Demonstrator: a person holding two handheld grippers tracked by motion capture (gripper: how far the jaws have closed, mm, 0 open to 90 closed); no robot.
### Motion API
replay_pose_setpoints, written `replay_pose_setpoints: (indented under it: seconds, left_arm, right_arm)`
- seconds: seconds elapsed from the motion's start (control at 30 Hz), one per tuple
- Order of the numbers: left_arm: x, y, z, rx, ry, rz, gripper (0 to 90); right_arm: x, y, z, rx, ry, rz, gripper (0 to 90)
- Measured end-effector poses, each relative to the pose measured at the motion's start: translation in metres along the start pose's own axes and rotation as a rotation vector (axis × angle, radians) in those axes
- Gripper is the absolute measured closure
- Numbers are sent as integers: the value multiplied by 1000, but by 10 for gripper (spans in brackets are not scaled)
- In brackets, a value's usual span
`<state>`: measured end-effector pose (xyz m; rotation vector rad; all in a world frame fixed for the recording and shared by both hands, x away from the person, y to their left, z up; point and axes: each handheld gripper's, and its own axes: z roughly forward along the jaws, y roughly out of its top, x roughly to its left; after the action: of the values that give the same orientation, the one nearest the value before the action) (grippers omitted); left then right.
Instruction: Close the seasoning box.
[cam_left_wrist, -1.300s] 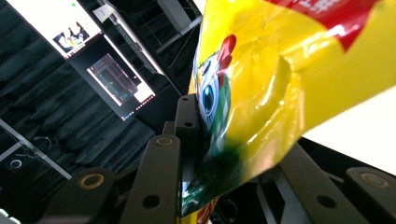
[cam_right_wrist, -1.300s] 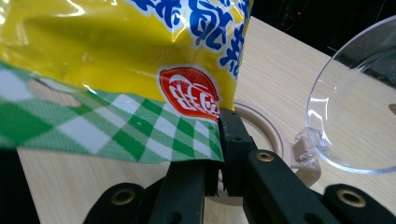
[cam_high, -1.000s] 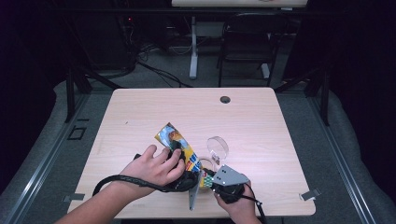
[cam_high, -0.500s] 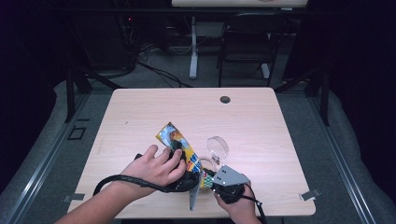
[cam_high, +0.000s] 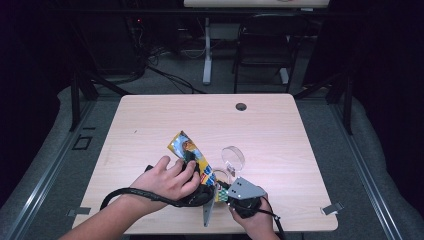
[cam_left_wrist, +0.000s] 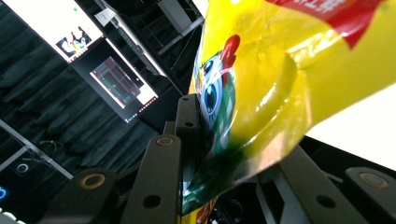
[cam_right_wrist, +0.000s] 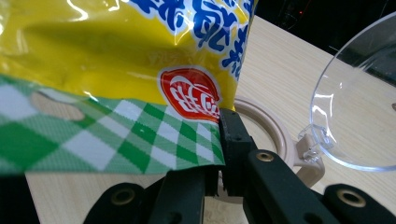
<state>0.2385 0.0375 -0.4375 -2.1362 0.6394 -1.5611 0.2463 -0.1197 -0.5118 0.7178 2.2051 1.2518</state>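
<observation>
Nearest to me, at the front edge of the table (cam_high: 150, 120), my right gripper (cam_high: 225, 195) has its jaws closed nearly all the way — in the right gripper view they pinch the green-checked bottom edge of the snack bag (cam_right_wrist: 116, 70), just below the red seal printed on it. My right hand (cam_high: 252, 220) sits under the grey plate, close to the table's front edge. Just to the left of it my left hand (cam_high: 167, 180) wraps over the left gripper (cam_left_wrist: 205, 140); its jaws stand partly open with the bag between them, and in the left gripper view the near jaw lies flat against the yellow foil, so I read that as a grip on the bag's body. The snack bag is lifted off the wood between the two grippers, tilted, its yellow top corner pointing up and away to the left. Just beyond the right gripper a beige jar ring (cam_right_wrist: 271, 126) lies on the table with its clear hinged lid (cam_high: 233, 157) thrown open — near the bag's lower end. Farther back, a small dark grommet (cam_high: 241, 106) sits in the tabletop.
</observation>
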Motion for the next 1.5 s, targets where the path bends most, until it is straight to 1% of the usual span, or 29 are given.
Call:
replay_pose_setpoints:
  seconds: [0.03,0.1,0.17,0.3,0.33,0.37,0.4,0.43,0.47,0.7,0.8,1.03,1.07,1.17,1.2,1.23,1.5]
  left_arm:
    - [1,1,-1,10,-13,11,764]
    - [0,1,0,1,-8,2,766]
    - [1,1,-1,1,-11,3,766]
    - [2,2,-2,5,-12,12,766]
    - [2,2,-2,0,-2,13,769]
    - [2,2,-2,0,-2,13,771]
    - [3,2,-2,5,-3,19,772]
    - [4,3,-2,11,-19,28,772]
    - [5,3,-2,10,-19,25,772]
    - [5,3,-2,7,-19,21,779]
    - [6,2,-2,-2,-14,9,780]
    - [6,2,-4,4,-12,18,785]
    - [6,2,-3,2,-2,17,785]
    - [7,2,-4,5,0,22,786]
    - [8,2,-5,8,-13,21,785]
    - [7,2,-4,3,-8,15,785]
    - [9,2,-5,4,-7,22,785]
  right_arm:
    - [0,0,0,0,1,2,877]
    - [-1,-1,0,5,0,1,877]
    - [-2,-1,0,5,-1,1,877]
    - [-2,-1,0,4,-1,1,878]
    - [-2,-1,0,4,-2,4,877]
    - [-2,-1,0,4,-2,4,877]
    - [-2,-1,0,2,6,13,878]
    - [-2,-1,0,2,6,13,878]
    - [-3,-1,0,-1,14,21,878]
    - [-3,-1,-1,1,10,16,878]
    - [-2,-1,0,-3,9,16,878]
    - [-2,0,-1,-8,9,14,878]
    - [-2,0,-1,-6,7,13,878]
    - [-2,0,-1,-8,7,10,878]
    - [-2,0,-1,-11,8,13,878]
    - [-2,0,-1,-12,8,13,878]
    - [-2,1,-3,-13,9,11,878]
